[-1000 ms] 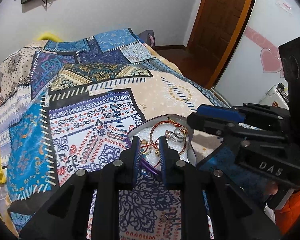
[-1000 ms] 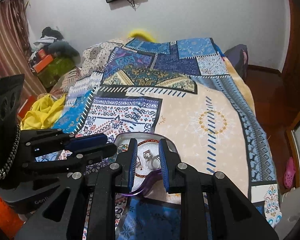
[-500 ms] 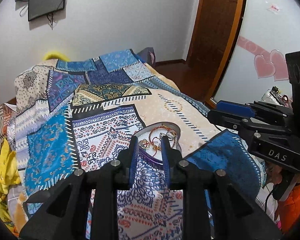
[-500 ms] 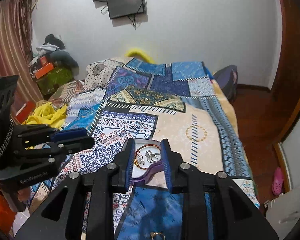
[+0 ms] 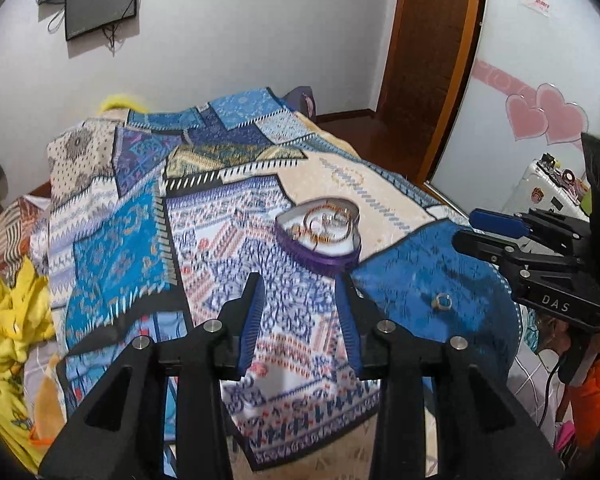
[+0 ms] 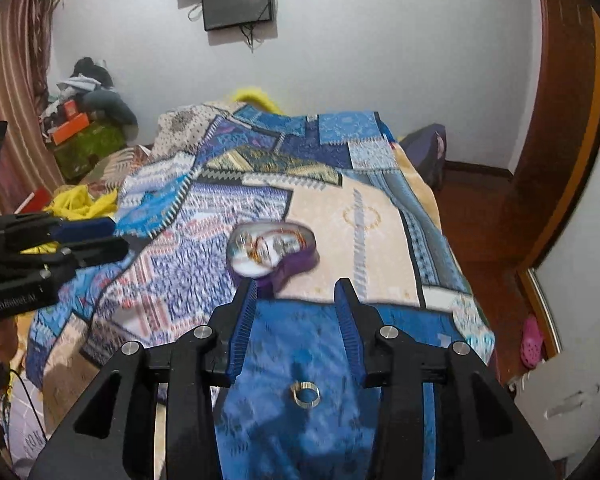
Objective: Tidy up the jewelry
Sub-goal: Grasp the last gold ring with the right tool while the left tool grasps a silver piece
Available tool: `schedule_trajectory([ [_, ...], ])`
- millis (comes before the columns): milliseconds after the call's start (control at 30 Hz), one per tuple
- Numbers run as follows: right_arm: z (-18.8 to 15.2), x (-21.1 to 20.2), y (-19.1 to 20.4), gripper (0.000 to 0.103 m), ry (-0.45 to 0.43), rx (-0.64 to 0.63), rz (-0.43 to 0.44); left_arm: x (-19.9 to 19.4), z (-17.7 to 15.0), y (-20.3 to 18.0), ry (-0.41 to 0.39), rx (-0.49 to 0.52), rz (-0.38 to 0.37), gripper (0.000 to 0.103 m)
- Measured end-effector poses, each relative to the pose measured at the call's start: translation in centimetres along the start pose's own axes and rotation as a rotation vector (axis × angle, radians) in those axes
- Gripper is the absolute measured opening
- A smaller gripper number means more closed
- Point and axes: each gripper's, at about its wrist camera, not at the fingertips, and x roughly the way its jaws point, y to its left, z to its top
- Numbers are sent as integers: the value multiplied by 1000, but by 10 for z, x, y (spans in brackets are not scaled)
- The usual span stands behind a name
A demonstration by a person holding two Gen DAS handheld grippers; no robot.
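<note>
Purple heart-shaped box (image 5: pixel 318 236) holds bangles (rings too); both grippers' jaws apart.

Both wrist cameras are looking forward and down over the patterned bedspread (image 5: pixel 112 240) toward the far wall at twelve o'clock. The left view is catching the right gripper (image 5: pixel 496 232) at three o'clock; the right view is showing the left gripper (image 6: pixel 96 236) at nine. Both are sharing the heart-shaped box (image 5: pixel 320 232) and loose ring (image 6: pixel 305 393) nearby.

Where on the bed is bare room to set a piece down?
The cream patch right of the tray is bare, and so is the far quilt behind it. The blue patch holds only the loose ring. The tray itself is crowded.
</note>
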Motion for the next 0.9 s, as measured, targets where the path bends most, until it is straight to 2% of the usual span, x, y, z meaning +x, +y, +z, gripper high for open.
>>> schedule_trajectory([
  [300,-40,9,-6,37,100,21,-26,11,-30,2,72,-23,10,36],
  [600,-67,28,-9,37,195,36,-8,25,-46,-1,127,-38,-4,36],
  [733,-73,29,-2,37,168,-12,-33,33,-46,-5,142,-37,-10,36],
  [867,-76,26,-4,37,158,-10,-20,40,-43,-9,144,-30,-17,36],
  [900,-76,26,-6,31,155,-1,-14,42,-42,-11,145,-28,-19,36],
])
